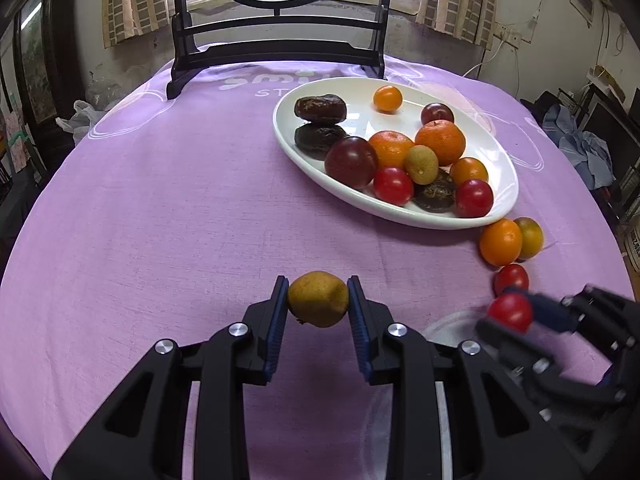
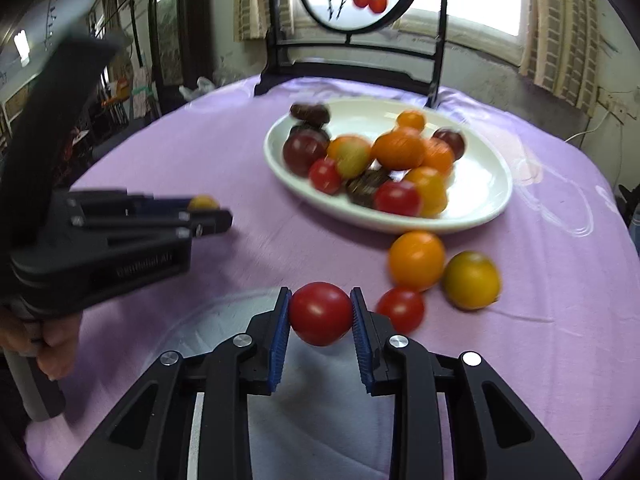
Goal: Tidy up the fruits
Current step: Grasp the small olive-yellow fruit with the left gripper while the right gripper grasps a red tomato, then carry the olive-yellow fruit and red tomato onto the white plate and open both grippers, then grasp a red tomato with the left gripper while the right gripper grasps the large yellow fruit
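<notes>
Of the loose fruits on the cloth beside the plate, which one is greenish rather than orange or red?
The yellow-green fruit farthest right, touching the loose orange; the small red one lies in front of them.

On my purple tablecloth (image 1: 160,208), near the far edge in front of the dark wooden stand (image 1: 280,52), white printed lettering shows. The upper line reads roughly "smi", the rest cut off by the white plate (image 1: 500,160). Below it, smaller capitals "ST", also cut off. Embossed lettering on the side of my left gripper (image 2: 212,216) body in the right wrist view is too blurred to read.
</notes>
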{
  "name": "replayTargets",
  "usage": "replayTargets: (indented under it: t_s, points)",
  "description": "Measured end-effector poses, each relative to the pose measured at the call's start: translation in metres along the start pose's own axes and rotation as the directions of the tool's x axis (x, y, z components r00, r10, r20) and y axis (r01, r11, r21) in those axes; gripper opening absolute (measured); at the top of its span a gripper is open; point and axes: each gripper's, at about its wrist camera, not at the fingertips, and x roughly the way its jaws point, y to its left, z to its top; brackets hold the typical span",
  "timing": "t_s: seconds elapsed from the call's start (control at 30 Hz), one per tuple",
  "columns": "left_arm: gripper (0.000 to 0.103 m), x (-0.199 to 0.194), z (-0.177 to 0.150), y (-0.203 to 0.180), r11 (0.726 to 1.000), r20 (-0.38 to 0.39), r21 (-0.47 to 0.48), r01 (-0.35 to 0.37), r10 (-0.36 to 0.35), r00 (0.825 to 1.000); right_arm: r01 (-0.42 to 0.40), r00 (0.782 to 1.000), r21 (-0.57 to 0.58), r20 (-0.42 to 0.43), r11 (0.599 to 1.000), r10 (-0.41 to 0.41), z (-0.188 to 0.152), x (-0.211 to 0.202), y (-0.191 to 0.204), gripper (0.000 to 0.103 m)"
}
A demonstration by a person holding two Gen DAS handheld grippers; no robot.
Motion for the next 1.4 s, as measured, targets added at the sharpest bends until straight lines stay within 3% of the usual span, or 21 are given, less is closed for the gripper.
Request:
replayTargets:
  t_s: [0.2, 0.53, 0.7, 0.97, 1.0, 1.03, 1.1, 1.4]
  points:
    - [0.029, -0.006, 0.012, -0.010, 1.000, 0.013, 0.014, 0.006, -0.007, 1.000, 0.037, 0.994, 0.032, 0.098, 0.999, -0.040, 0.021, -0.026, -0.022, 0.030]
    - [0.029, -0.007, 0.071, -0.028, 0.999, 0.079, 0.045, -0.021, 0.018, 0.997, 0.085, 0.982, 0.070, 0.162, 0.994, -0.095, 0.065, -0.017, -0.048, 0.030]
    - [0.029, 0.008, 0.097, -0.026, 0.999, 0.069, 0.013, -0.029, 0.028, 0.997, 0.086, 0.985, 0.090, 0.145, 0.992, -0.098, 0.082, 0.006, -0.054, 0.030]
    - [0.029, 0.038, 0.110, -0.017, 0.999, 0.027, -0.027, -0.028, 0.028, 0.999, 0.075, 0.993, 0.077, 0.088, 0.994, -0.081, 0.086, 0.042, -0.051, 0.031]
    - [0.037, 0.041, 0.110, -0.016, 0.999, 0.023, -0.039, -0.017, 0.018, 1.000, 0.079, 0.993, 0.078, 0.079, 0.994, -0.085, 0.086, 0.045, -0.050, 0.035]
    - [0.057, 0.043, 0.111, -0.015, 0.998, 0.024, -0.055, -0.012, 0.013, 1.000, 0.083, 0.993, 0.080, 0.073, 0.993, -0.089, 0.086, 0.047, -0.051, 0.038]
    - [0.071, 0.042, 0.110, -0.012, 0.996, 0.054, -0.088, -0.026, 0.031, 0.998, 0.084, 0.994, 0.088, 0.069, 0.993, -0.090, 0.084, 0.049, -0.052, 0.048]
    - [0.072, 0.027, 0.105, -0.006, 0.994, 0.056, -0.113, 0.002, 0.005, 0.998, 0.076, 0.991, 0.133, 0.097, 0.988, -0.089, 0.071, 0.028, -0.062, 0.052]
